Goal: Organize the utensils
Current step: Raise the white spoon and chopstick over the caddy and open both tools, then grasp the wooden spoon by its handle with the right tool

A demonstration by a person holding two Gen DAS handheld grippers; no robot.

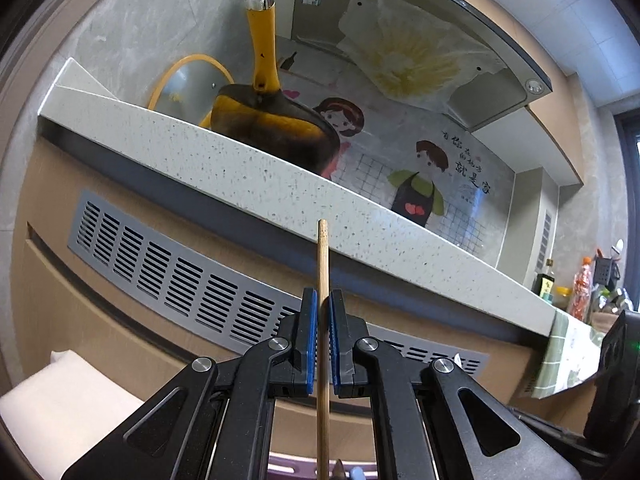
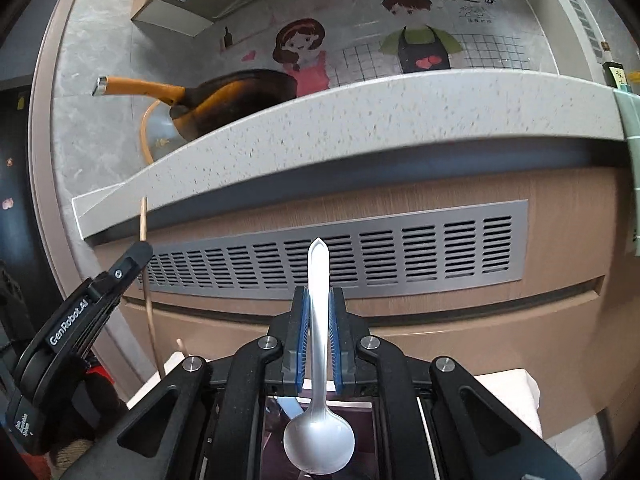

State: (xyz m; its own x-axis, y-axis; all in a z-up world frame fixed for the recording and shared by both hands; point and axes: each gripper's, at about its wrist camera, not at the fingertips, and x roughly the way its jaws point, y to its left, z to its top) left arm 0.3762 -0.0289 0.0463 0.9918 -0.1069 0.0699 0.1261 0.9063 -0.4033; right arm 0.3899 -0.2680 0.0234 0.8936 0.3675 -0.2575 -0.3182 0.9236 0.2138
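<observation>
My chopstick (image 1: 323, 320): matt pale wood | my spoon (image 2: 319, 380): smooth satin metal | countertop (image 2: 360, 120): speckled stone

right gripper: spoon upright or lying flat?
Upright, bowl down. The right gripper is shut on the spoon at mid-handle; the handle tip points up past the fingers and the bowl hangs below them.
</observation>
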